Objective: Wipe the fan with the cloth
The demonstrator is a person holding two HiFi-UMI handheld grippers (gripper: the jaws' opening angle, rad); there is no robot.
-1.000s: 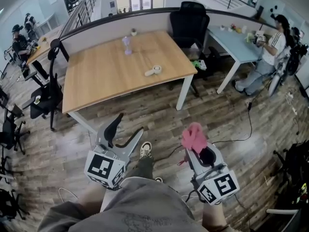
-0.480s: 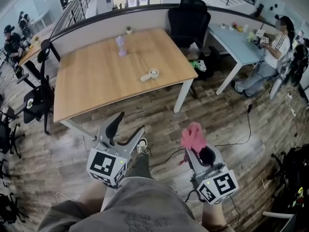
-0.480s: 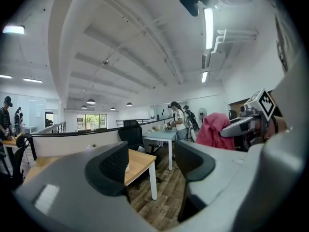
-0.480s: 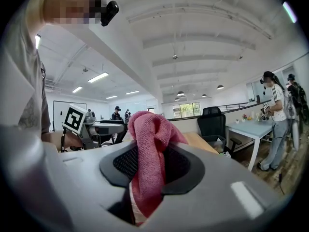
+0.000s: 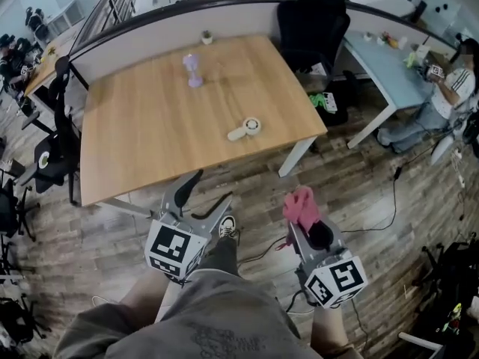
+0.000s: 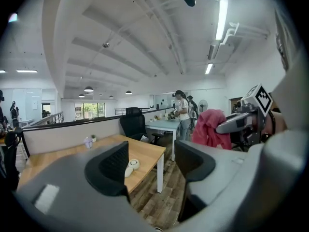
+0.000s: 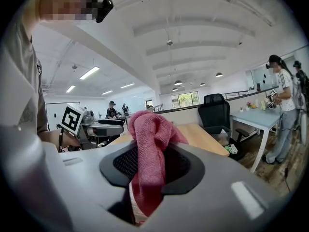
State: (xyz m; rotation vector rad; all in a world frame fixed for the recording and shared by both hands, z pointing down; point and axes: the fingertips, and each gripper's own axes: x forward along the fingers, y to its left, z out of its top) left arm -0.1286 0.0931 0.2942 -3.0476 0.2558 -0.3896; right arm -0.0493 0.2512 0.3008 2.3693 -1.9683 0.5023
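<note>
Head view puts the task at the approach: held low at the waist, the right gripper [image 5: 307, 229] clamps the pink cloth [image 5: 301, 206], the left gripper [image 5: 210, 190] gapes wide and empty, and the small white handheld fan [image 5: 247, 129] lies well ahead on the wooden table [image 5: 142, 137], probably calling for a forward reach.

The white fan [image 5: 245, 129] on the table [image 5: 150, 148] is too small in the head view to show its blades. In the left gripper view it peeps out beside one jaw of the left gripper [image 6: 154, 166], and some of it may be behind that jaw. The pink cloth [image 7: 150, 144] fills the gap in the right gripper [image 7: 153, 166], and its lower end drops out of sight inside. A purple thing [image 5: 193, 69] on the table's far side is too small to name. The seated person [image 5: 449, 96] far right is cut by the edge.
</note>
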